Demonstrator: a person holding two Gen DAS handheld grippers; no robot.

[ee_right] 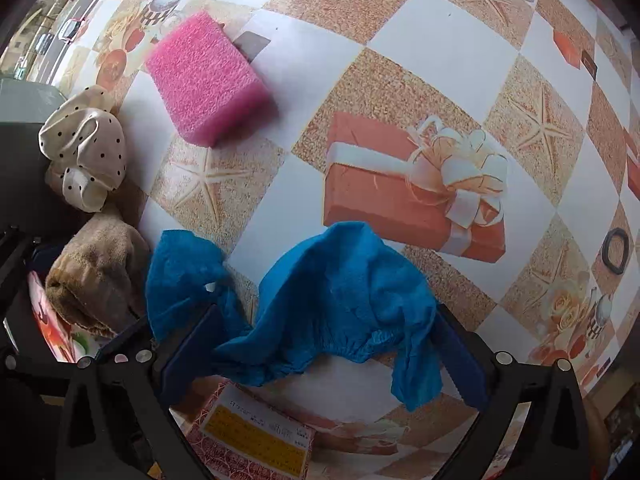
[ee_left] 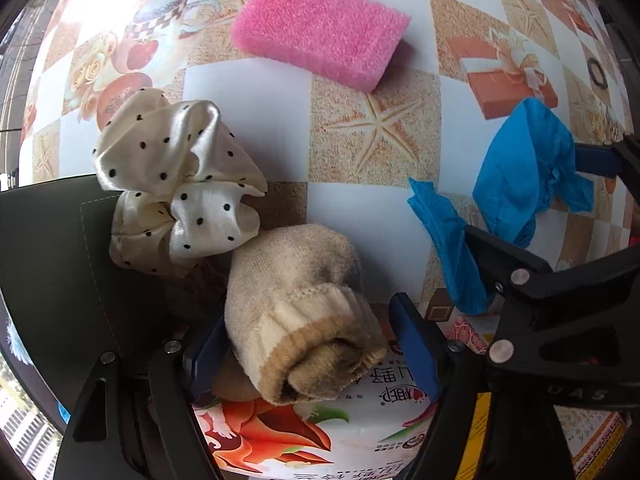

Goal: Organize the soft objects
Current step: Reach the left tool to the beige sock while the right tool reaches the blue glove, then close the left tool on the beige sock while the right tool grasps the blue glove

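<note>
Left wrist view: left hand-held gripper (ee_left: pixel 310 354), jaws apart, straddles the rolled beige sock (ee_left: pixel 304 316) for a grasp; nearby lie the dotted scrunchie (ee_left: pixel 176 188) and pink sponge (ee_left: pixel 320 30) on the counter (ee_left: pixel 352 200). A printed packet (ee_left: pixel 280 440) beneath bears Chinese characters, unreadable here.

Right wrist view: right hand-held gripper (ee_right: pixel 324 356), jaws apart, brackets the blue shoe cover (ee_right: pixel 332 300), unclamped.

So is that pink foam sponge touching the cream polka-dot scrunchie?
Apart. The left wrist view shows bare patterned tablecloth between the pink foam sponge and the cream polka-dot scrunchie.
</note>
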